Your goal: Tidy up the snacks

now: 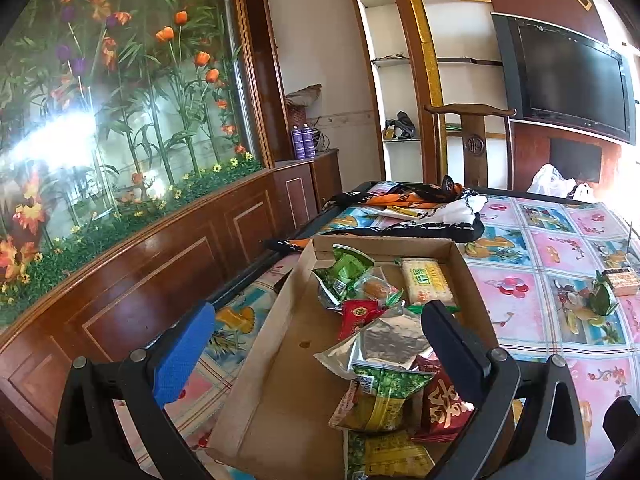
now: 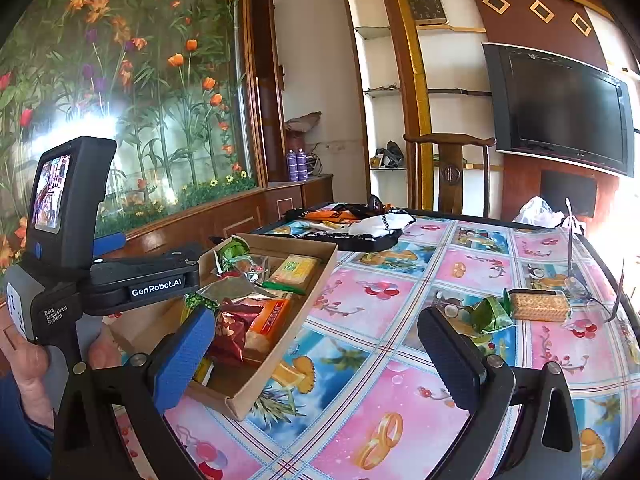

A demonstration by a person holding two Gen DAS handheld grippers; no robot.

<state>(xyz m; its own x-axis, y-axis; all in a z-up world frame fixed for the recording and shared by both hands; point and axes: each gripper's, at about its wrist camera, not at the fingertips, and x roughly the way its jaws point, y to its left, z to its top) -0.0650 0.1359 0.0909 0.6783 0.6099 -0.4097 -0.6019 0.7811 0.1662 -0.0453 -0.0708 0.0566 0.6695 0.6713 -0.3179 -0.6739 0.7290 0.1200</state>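
Most snacks already sit in the shallow brown cardboard box (image 1: 260,384) at the left edge of the desk with the glossy pink-and-blue fruit-print cover (image 2: 400,360). They're piled toward its right wall: a silver foil packet (image 1: 384,340), a green-and-yellow pea bag (image 1: 384,396), a dark red packet with a gold character (image 1: 444,404) and a pale yellow cracker pack (image 1: 426,282) at the far end. I'd say they're bunched there because they were dropped in from the right side.

Two leftovers lie well apart from the box, out on the right of the desk: a crumpled green foil wrapper (image 2: 490,314) touching a clear-wrapped tan biscuit block (image 2: 540,306). Those look like the remaining work.

My left gripper (image 1: 316,336) hangs over the near part of the box, jaws spread wide, nothing between them. Blue pad (image 1: 180,356) is outside the box's left wall, the black pad (image 1: 452,344) above the packet pile. It reads as released. In the right wrist view the left unit lies level across the box's near-left corner, a hand (image 2: 36,364) wrapped round its grip.

My right gripper (image 2: 320,356) is also spread and empty, tilted down over bare desk cover just right of the box, aimed roughly at the two leftovers. I judge a reach forward and right to the green wrapper is next; it's thin foil, so it may slip or crumple.
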